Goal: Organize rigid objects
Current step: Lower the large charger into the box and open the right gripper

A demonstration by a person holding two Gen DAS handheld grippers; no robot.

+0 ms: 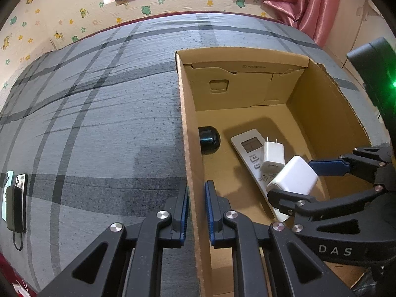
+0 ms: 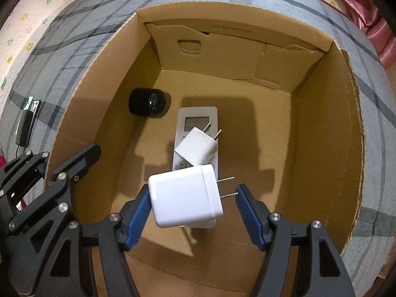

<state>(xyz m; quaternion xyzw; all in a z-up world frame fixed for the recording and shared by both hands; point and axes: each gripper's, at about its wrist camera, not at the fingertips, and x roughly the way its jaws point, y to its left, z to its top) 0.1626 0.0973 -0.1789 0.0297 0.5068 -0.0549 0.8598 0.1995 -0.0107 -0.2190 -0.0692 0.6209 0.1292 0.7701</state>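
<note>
An open cardboard box (image 1: 190,148) (image 2: 321,128) stands on a grey plaid bed. Inside lie a white remote (image 1: 247,146) (image 2: 198,116), a small white charger (image 1: 272,157) (image 2: 198,147) on top of it, and a black round object (image 1: 209,138) (image 2: 148,102). My left gripper (image 1: 196,210) (image 2: 71,163) is shut on the box's left wall. My right gripper (image 2: 193,198) (image 1: 297,175) is open inside the box. A large white charger (image 2: 185,195) (image 1: 294,175) sits between its fingers, touching the left pad, prongs toward the right pad.
Phones and a dark power bank with a cable (image 1: 14,198) (image 2: 27,121) lie on the bed at the far left. A wall with cartoon stickers (image 1: 74,14) and a pink curtain (image 1: 309,2) stand beyond the bed.
</note>
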